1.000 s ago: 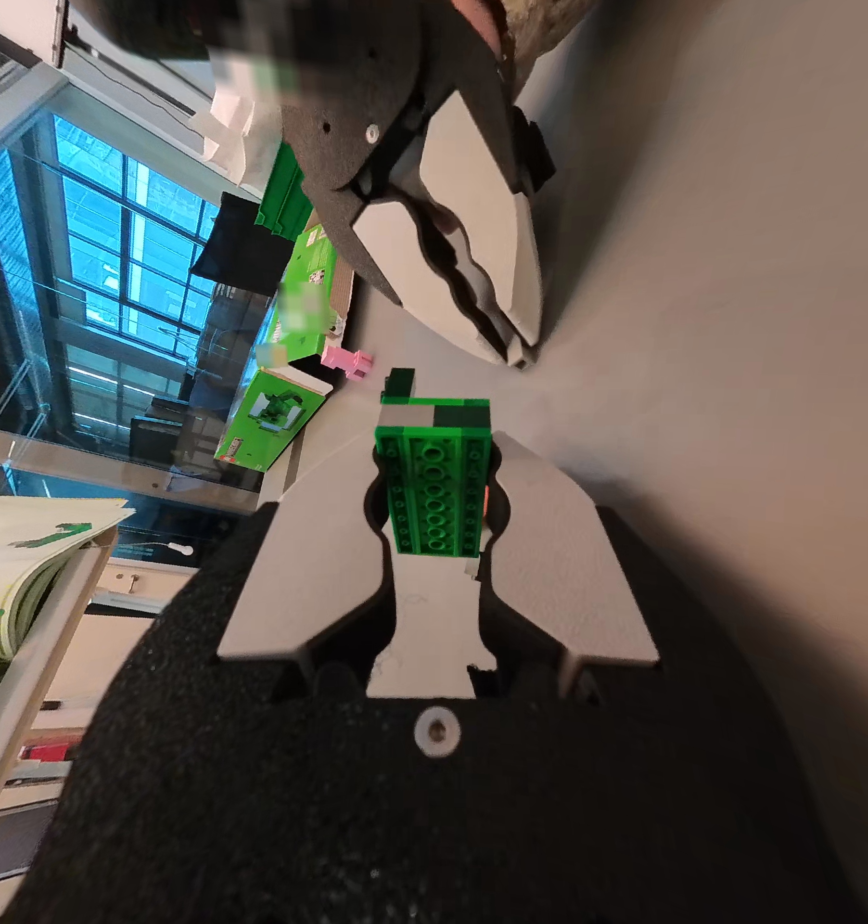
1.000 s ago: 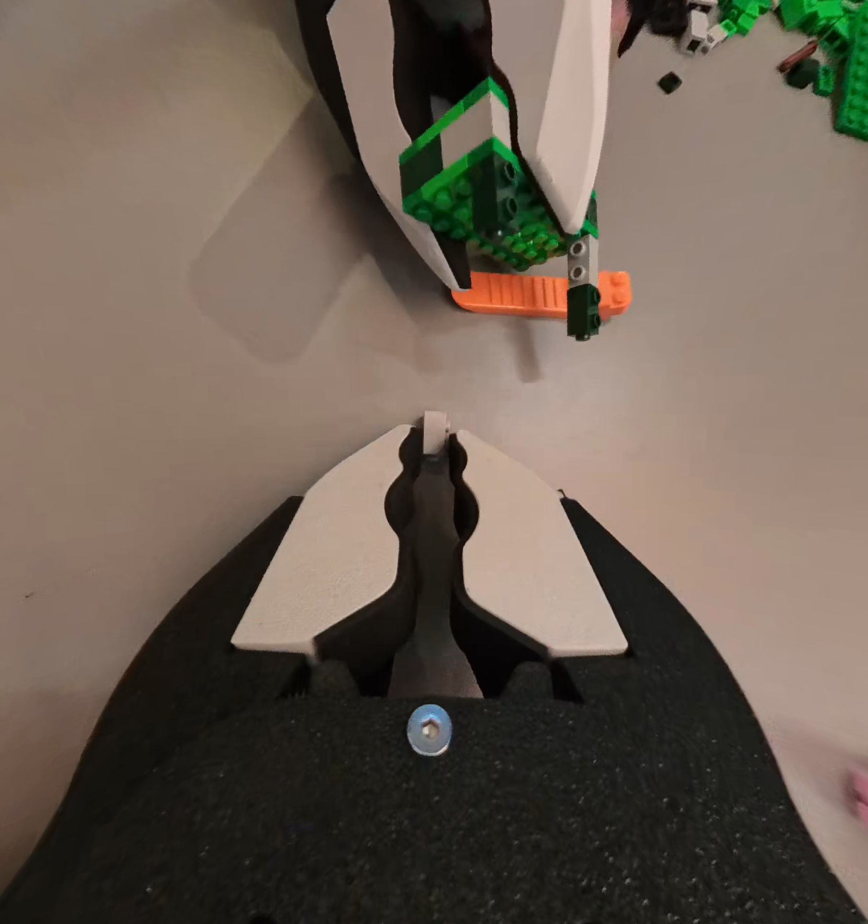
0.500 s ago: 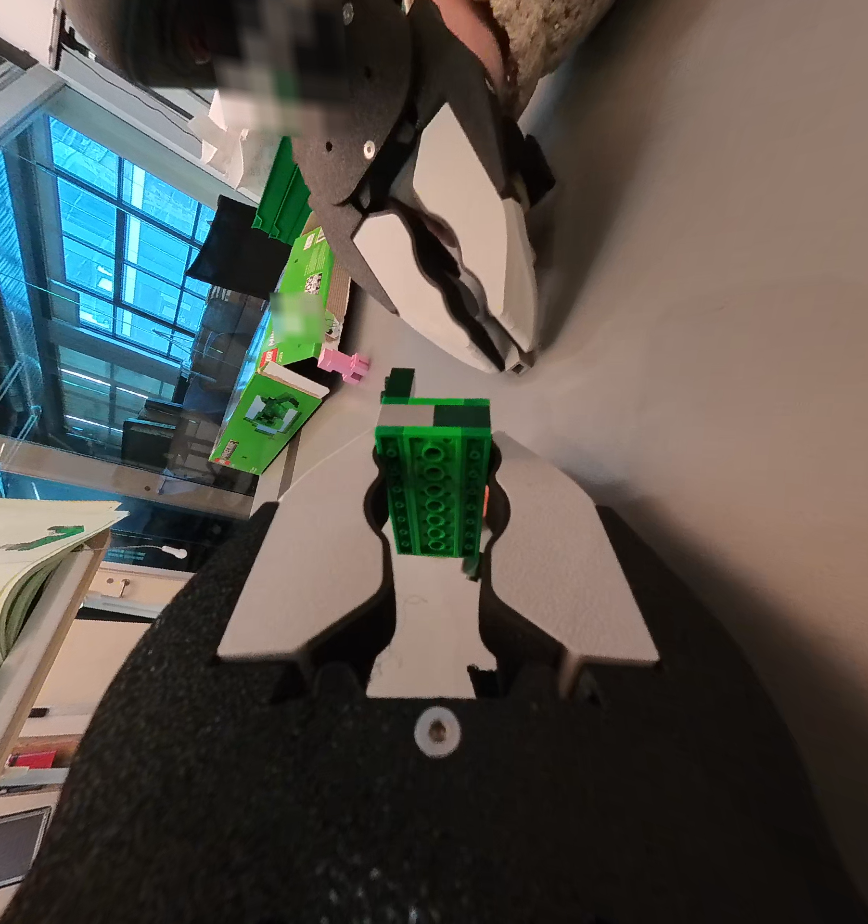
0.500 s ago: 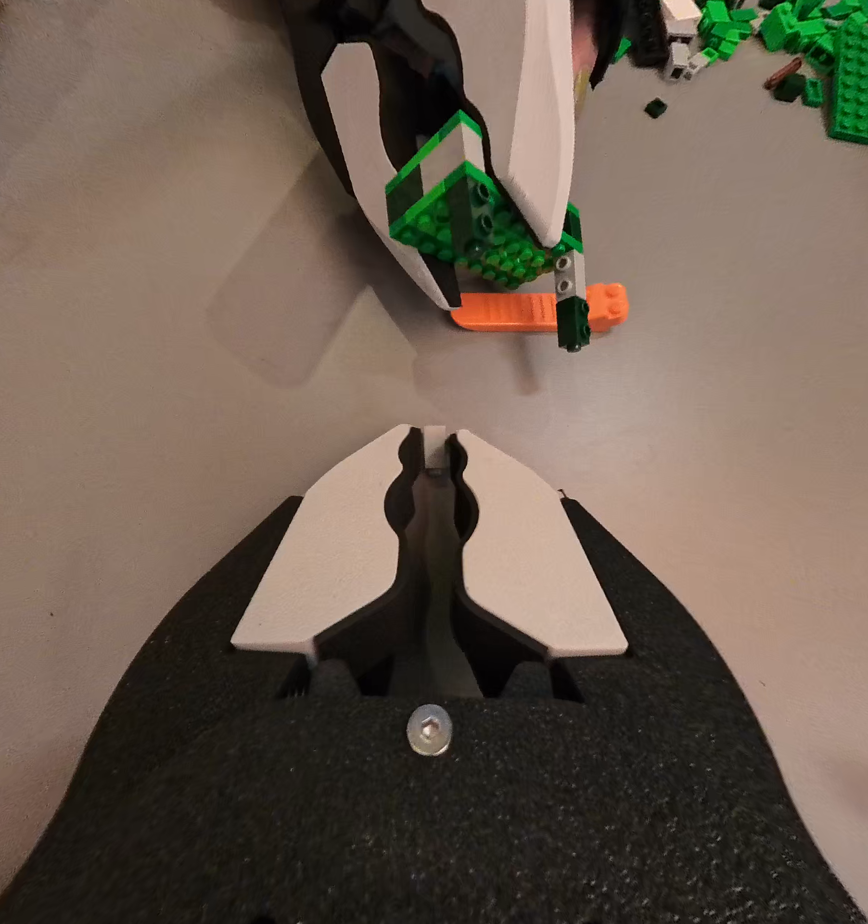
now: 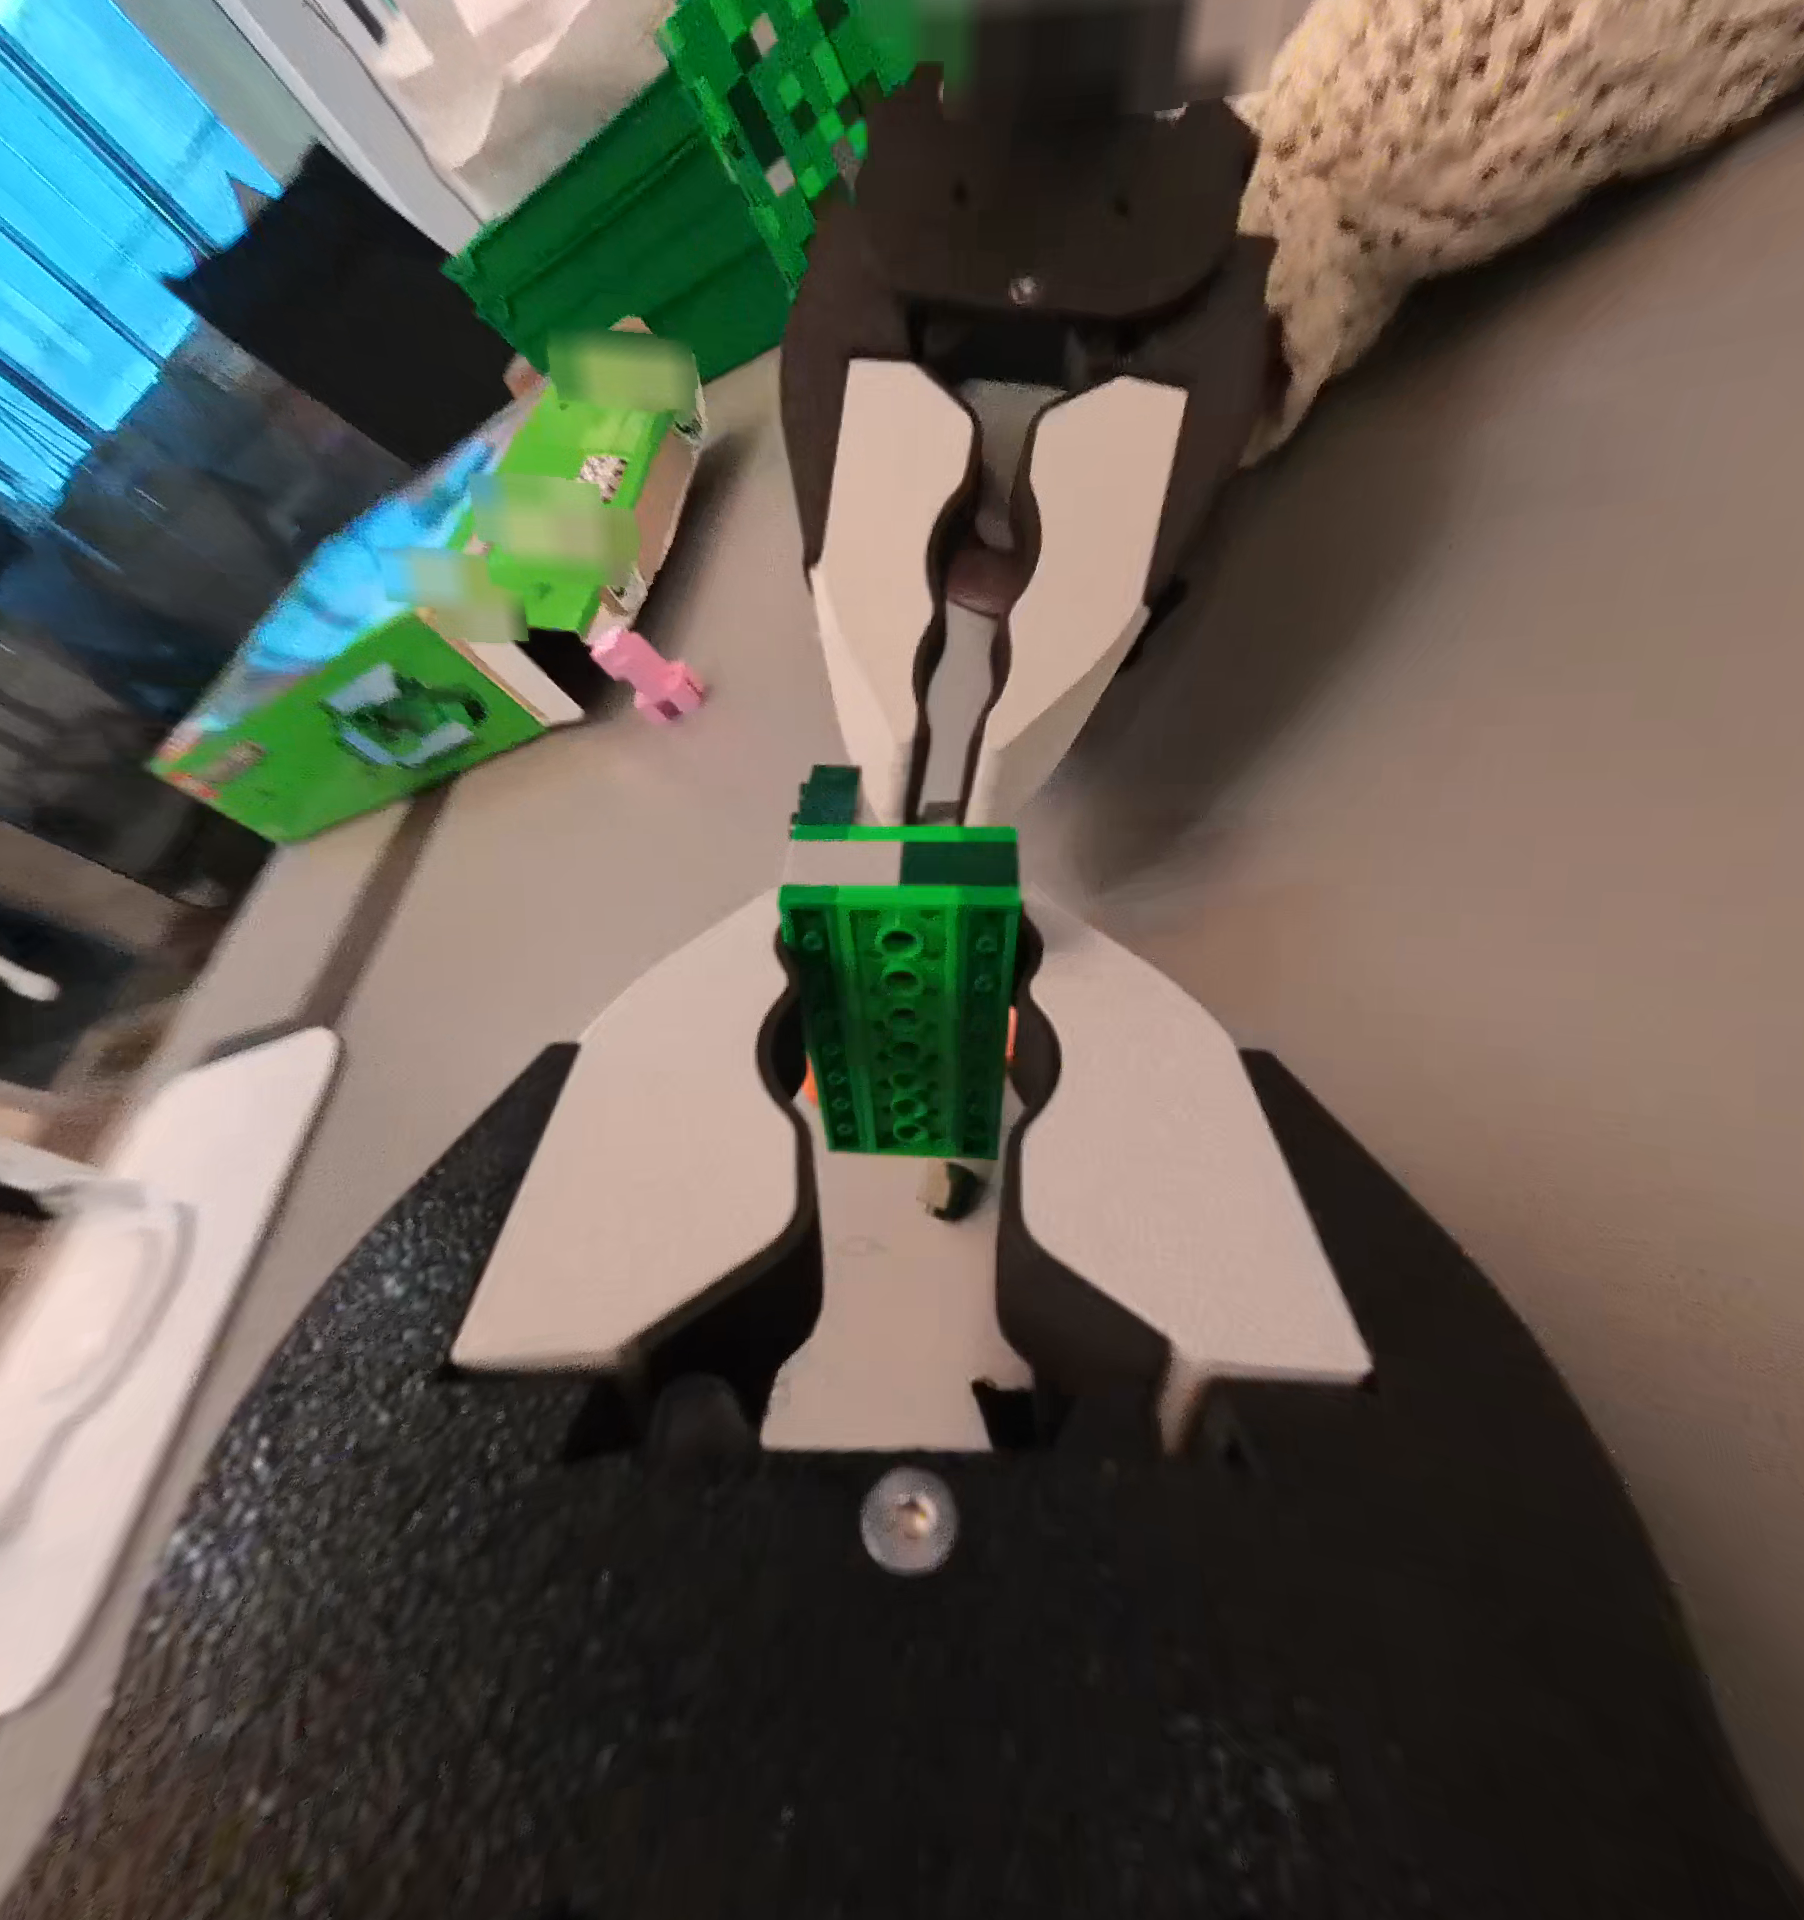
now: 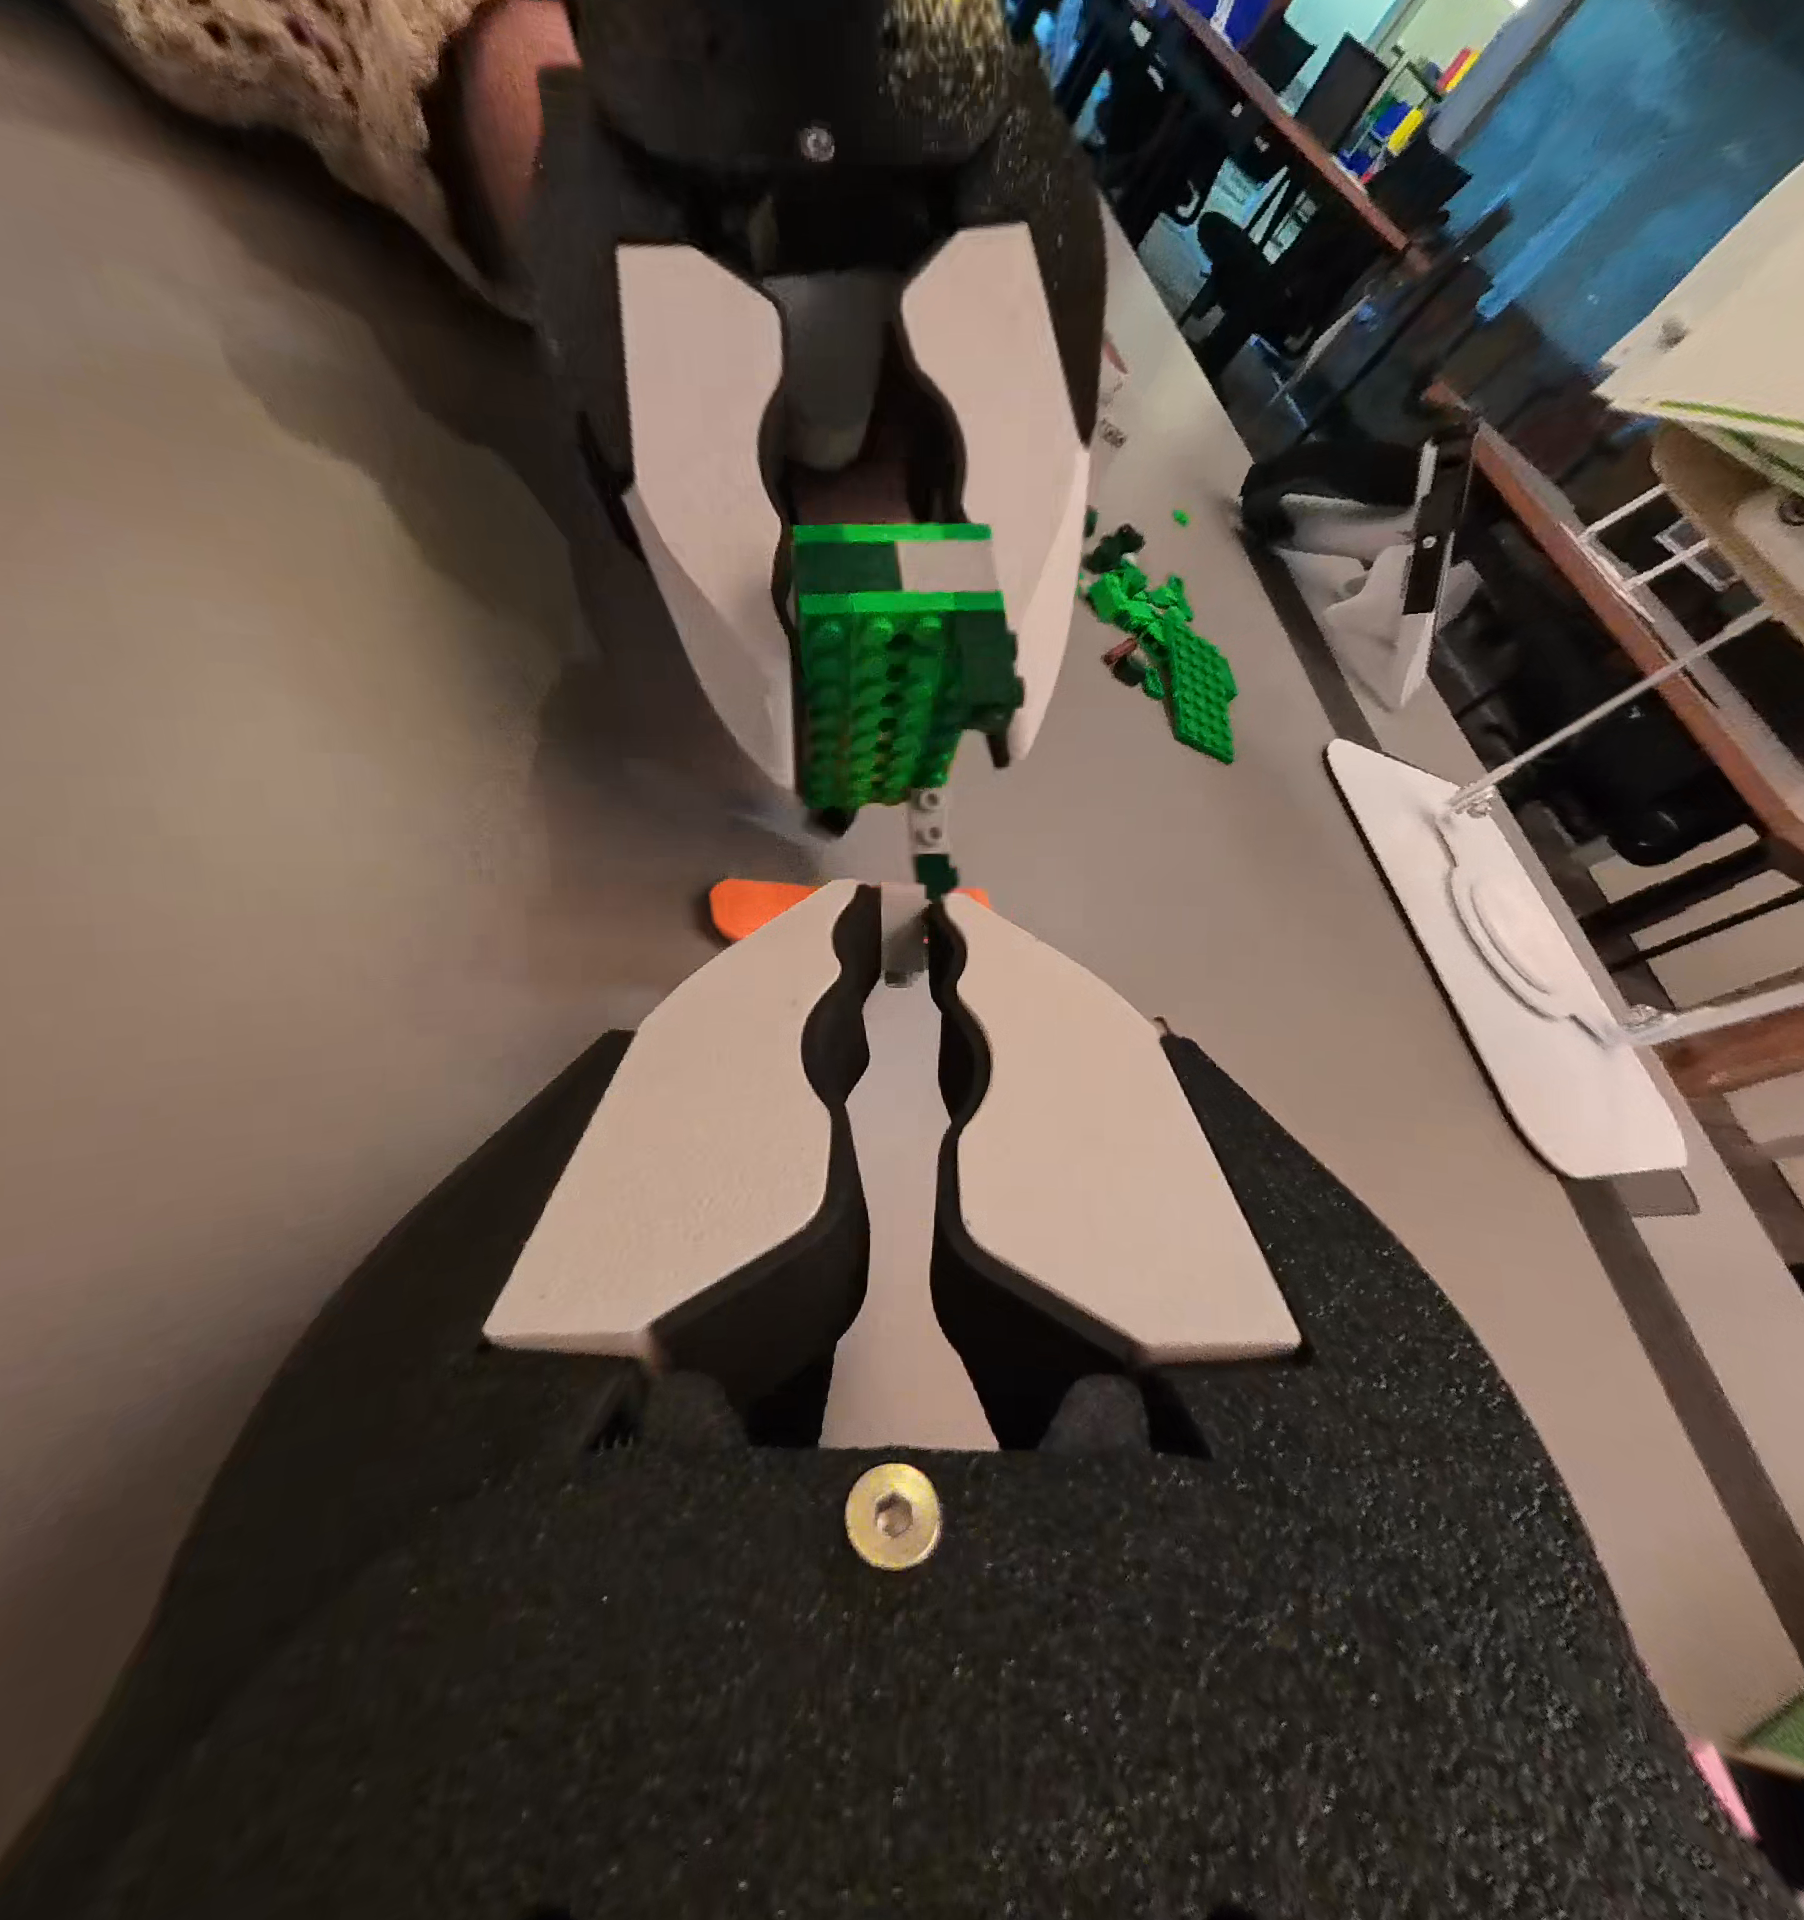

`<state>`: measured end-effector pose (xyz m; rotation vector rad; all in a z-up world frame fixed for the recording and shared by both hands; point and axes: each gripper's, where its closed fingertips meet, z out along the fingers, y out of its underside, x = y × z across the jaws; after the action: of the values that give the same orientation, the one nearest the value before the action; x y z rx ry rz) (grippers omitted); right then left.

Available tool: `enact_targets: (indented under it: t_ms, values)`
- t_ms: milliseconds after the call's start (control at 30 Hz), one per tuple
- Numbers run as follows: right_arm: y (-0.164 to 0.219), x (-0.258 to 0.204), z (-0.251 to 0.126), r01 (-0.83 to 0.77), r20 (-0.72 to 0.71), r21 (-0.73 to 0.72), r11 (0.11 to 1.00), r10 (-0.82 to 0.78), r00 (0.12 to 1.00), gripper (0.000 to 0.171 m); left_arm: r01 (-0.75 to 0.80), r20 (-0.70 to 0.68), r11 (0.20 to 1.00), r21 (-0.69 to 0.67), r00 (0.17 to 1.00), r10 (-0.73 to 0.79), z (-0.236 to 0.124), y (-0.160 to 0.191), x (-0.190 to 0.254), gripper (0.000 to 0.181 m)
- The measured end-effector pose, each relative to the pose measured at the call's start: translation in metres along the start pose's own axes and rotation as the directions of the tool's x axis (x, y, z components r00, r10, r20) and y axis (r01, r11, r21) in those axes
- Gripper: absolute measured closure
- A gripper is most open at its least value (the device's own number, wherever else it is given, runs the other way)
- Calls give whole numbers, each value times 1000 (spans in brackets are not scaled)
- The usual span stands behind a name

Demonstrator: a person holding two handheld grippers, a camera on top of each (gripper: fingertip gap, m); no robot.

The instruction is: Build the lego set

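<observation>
Left gripper (image 5: 903, 1029) clamped on green assembly (image 5: 903, 1023), long axis 12–6. Right gripper (image 6: 903, 914) pinched narrow on small grey piece (image 6: 900, 940); assembly's hanging stud column (image 6: 929, 831) just at 12, nearly touching.

Each wrist view looks forward along its own fingers, low and close over the grey table (image 5: 1500, 935). The two cameras face each other. In the left wrist view the right gripper (image 5: 942, 805) sits at 12 o'clock; in the right wrist view the left gripper (image 6: 898, 748) sits at 12 o'clock. Both share the green lego assembly (image 5: 903, 1023) (image 6: 882, 696) at close range. The orange piece (image 6: 747, 906) shows just beyond the right fingertips.
</observation>
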<state>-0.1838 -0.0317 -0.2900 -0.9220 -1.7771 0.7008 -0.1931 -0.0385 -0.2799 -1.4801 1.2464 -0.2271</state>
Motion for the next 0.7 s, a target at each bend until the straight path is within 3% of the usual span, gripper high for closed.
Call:
enact_targets:
  t_ms: [133, 267, 433, 700]
  values:
    - [-7, 18, 0, -64, -48, 70, 995, 67, 997, 163, 243, -57, 962, 128, 970, -237, -11, -8, -18, 145]
    - [-4, 23, 1, -97, -54, 84, 992, 102, 993, 163, 490, -149, 821, 293, 871, -467, -31, -17, -44, 146]
    - [-2, 20, 3, -77, -52, 65, 995, 80, 995, 163, 591, -207, 725, 354, 805, -555, -39, -12, -56, 146]
    - [-2, 21, 2, -87, -51, 67, 994, 91, 995, 163, 826, -520, 355, 439, 555, -649, -62, -26, -73, 146]
